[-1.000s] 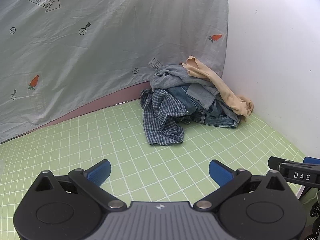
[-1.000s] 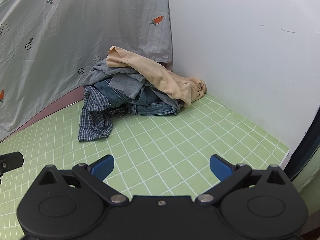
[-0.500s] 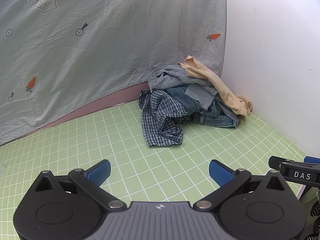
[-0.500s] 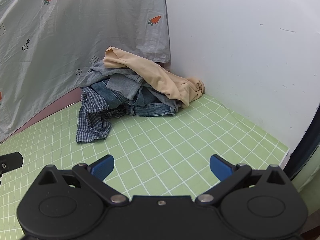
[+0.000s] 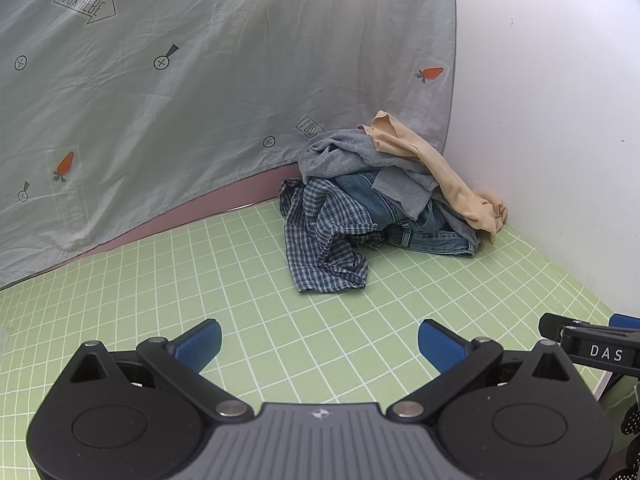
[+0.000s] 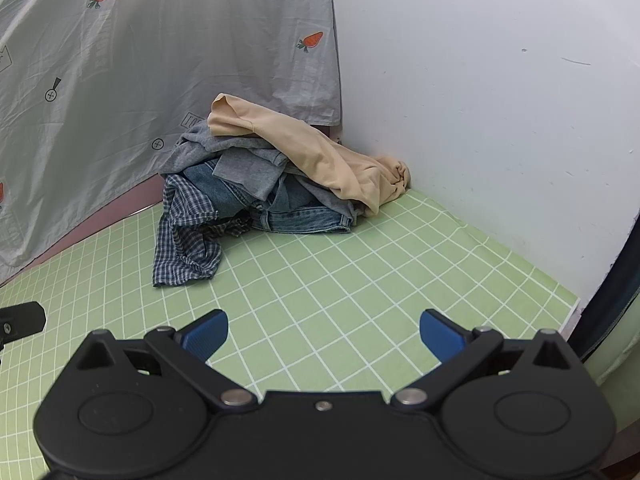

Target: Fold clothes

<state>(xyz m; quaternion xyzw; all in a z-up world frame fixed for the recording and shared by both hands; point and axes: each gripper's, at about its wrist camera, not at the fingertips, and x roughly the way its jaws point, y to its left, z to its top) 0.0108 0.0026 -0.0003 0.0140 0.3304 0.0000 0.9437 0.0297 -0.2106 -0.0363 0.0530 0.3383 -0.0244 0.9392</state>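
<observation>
Both the left gripper (image 5: 319, 339) and right gripper (image 6: 323, 331) have fingers spread wide, holding nothing; best take the beige garment (image 6: 320, 151) topping the clothes pile (image 5: 372, 208) first.

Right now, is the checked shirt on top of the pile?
No, the checked shirt lies at the bottom front; a tan garment is on top.

We see a green gridded mat (image 5: 248, 280) across the lower frame, a grey carrot-printed sheet (image 5: 180, 92) at upper left, and a white wall (image 6: 480, 100) at right.
</observation>
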